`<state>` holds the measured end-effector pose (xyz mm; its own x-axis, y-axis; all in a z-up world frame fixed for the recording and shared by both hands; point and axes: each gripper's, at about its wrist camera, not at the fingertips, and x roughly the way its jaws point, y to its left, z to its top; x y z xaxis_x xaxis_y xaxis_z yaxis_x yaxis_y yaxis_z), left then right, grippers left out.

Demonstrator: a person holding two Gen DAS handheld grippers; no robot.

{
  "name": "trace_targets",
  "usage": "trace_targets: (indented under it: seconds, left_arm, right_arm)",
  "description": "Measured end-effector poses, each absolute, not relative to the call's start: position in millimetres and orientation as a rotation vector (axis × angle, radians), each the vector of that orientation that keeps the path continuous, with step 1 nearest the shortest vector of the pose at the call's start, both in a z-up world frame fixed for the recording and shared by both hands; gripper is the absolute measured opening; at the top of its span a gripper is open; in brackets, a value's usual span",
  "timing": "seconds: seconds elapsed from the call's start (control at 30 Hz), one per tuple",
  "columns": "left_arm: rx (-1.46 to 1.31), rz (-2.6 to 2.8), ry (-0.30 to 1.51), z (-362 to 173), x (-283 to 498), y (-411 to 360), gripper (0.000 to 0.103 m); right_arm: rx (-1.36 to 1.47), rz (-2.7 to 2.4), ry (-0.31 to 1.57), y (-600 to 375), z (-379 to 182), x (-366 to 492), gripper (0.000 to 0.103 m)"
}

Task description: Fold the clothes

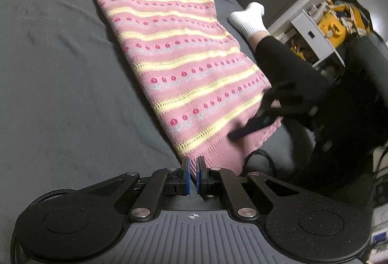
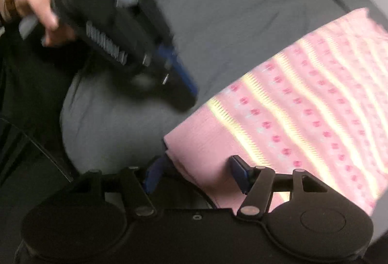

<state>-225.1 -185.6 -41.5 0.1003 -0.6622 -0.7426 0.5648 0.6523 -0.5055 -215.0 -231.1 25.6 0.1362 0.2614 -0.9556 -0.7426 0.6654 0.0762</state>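
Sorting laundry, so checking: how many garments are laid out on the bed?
1: a pink striped sweater lying on the grey sheet, its hem at both grippers. Others may lie out of view.

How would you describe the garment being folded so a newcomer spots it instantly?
Start at the dark grey bed sheet that fills the left wrist view. Lying flat across it is a long knit sweater. It is the only patterned thing there: pink, crossed by pale yellow stripes and rows of small red flowers.
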Motion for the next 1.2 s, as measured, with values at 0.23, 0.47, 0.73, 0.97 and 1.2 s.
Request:
trace_targets:
  seconds: [0.23, 0.47, 0.73, 0.97, 1.2]
  left_arm:
    - [-0.099, -0.882, 1.116, -27.8, -207.4, -174.1, 0.002]
    - [-0.125, -0.905, 1.056, -7.3, -178.1, -169.9, 0.002]
    - [-0.226, -0.763, 0.975, 16.2, -131.9, -163.0, 0.002]
    - [-0.562, -0.56, 0.925, 6.4, -80.8, -149.2, 0.002]
    - [-0.562, -0.474, 0.879, 8.8, -36.9, -183.3, 0.002]
  right_arm:
    - [-0.437, 0.956, 1.325, -218.5, 33.1, -227.7, 0.053]
    - [-0.174, 0.788, 1.159, -263.8, 90.1, -199.4, 0.058]
    - [0.199, 0.502, 0.801, -333.9, 127.8, -174.6, 0.076]
    - [0.41, 0.31, 0.599, -449.3, 53.6, -117.7, 0.083]
    - [0.298, 0.164, 0.609, -442.0, 29.9, -89.4, 0.085]
